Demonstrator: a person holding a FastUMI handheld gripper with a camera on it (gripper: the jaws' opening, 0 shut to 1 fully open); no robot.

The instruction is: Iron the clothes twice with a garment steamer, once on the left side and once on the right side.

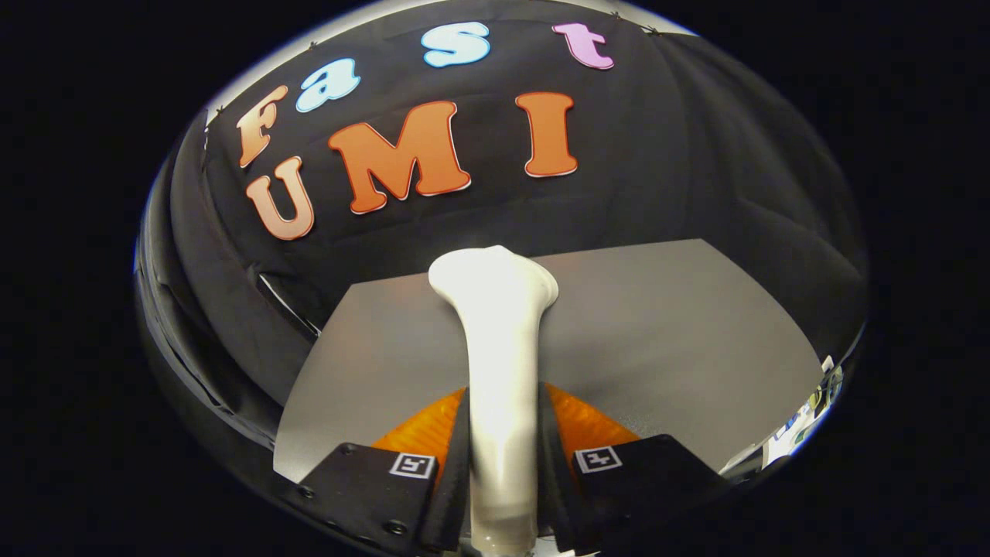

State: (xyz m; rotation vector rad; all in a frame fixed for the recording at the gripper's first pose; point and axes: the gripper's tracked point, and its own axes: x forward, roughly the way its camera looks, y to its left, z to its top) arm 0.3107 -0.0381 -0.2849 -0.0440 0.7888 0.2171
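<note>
Both fingers of tool (503, 472) clamp white steamer (499, 348) handle — its base cut off, head's face hidden.

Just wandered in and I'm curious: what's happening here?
A person is working a hand-held pair of tongs, and its two fingers are closed on the white garment steamer, which sticks out ahead of them. Beyond lies a grey table, with an orange patch just beside the steamer's handle. No garment can be made out.
</note>
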